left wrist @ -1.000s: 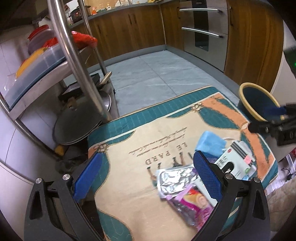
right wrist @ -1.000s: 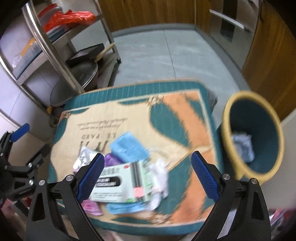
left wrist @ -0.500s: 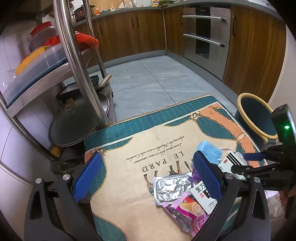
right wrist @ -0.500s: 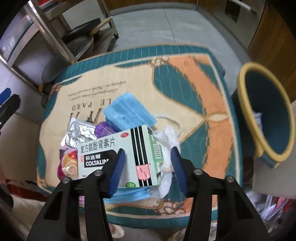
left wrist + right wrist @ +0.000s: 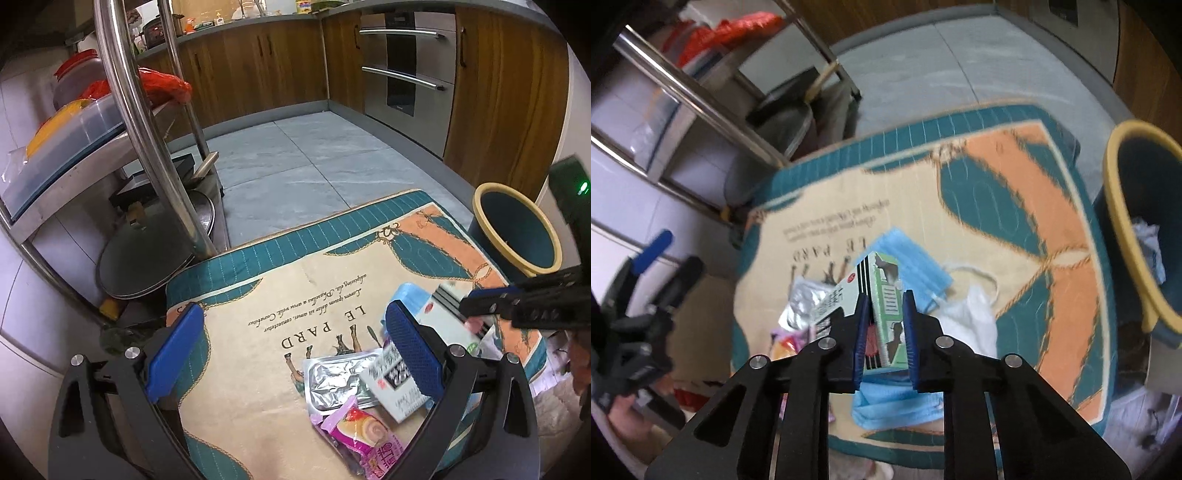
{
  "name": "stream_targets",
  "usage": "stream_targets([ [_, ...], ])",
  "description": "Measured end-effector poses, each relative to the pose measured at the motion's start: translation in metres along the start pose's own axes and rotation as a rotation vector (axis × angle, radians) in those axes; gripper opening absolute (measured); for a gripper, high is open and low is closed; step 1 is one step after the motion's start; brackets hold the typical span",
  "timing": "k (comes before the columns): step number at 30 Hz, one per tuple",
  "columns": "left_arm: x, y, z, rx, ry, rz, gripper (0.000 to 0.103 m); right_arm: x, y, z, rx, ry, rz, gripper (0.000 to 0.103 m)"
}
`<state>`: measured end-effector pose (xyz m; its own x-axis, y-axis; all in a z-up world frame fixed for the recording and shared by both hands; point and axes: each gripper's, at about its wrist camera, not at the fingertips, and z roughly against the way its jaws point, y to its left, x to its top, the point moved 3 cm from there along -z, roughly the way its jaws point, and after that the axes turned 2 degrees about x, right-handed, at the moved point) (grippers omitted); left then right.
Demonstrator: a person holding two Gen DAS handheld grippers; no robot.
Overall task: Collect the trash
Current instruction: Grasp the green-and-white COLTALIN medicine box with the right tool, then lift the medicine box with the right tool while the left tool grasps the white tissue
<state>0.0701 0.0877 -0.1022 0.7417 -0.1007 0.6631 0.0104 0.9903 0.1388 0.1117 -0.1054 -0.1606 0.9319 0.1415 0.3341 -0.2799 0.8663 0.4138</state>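
Observation:
Trash is piled on the patterned mat [image 5: 295,295]: a white-and-green medicine box [image 5: 882,291], blue face masks [image 5: 916,266], a white tissue [image 5: 975,325], a foil pack [image 5: 332,376] and a pink snack wrapper [image 5: 365,439]. My right gripper [image 5: 885,299] is closing its jaws on the box's green end, both blue pads against its sides; the box stands tilted on edge. In the left wrist view the right gripper [image 5: 480,299] reaches in from the right onto the box [image 5: 447,325]. My left gripper [image 5: 291,314] hangs open over the mat, holding nothing.
A teal bin with a yellow rim [image 5: 517,229] stands off the mat's right edge, crumpled trash inside [image 5: 1145,236]. A steel rack [image 5: 147,147] with pan lids [image 5: 147,251] stands at the left. Wooden cabinets and an oven [image 5: 406,74] line the far side; grey tiled floor lies between.
My right gripper dropped onto the pile and its jaws narrowed from wide open to closed around the medicine box, which tipped from flat onto its edge. The left gripper hardly moved.

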Motion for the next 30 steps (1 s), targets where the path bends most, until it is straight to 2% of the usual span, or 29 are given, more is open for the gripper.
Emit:
stream_targets([
  [6,0.003,-0.011,-0.004,-0.007,0.006,-0.014,0.097,0.016,0.006,0.039,0.025,-0.106,0.028,0.017],
  [12,0.005,-0.030,-0.009,-0.028,0.018,-0.046,0.097,0.031,0.002,0.078,-0.090,-0.223,0.107,0.017],
  [14,0.006,-0.040,-0.013,-0.042,0.029,-0.054,0.097,0.036,-0.001,0.089,-0.151,-0.260,0.136,0.017],
  [18,0.008,-0.063,-0.022,-0.082,0.055,-0.071,0.097,0.043,-0.018,0.102,-0.210,-0.292,0.128,0.017],
  [22,0.005,-0.102,-0.034,-0.124,0.092,-0.134,0.097,0.047,-0.032,0.111,-0.284,-0.315,0.138,0.017],
  [27,-0.003,-0.147,-0.047,-0.178,0.145,-0.183,0.096,0.050,-0.050,0.124,-0.333,-0.343,0.130,0.017],
  [28,-0.004,-0.154,-0.050,-0.185,0.154,-0.190,0.095,0.051,-0.053,0.125,-0.335,-0.345,0.125,0.017],
  [30,-0.008,-0.166,-0.056,-0.211,0.186,-0.200,0.086,0.051,-0.056,0.126,-0.341,-0.347,0.125,0.017],
])
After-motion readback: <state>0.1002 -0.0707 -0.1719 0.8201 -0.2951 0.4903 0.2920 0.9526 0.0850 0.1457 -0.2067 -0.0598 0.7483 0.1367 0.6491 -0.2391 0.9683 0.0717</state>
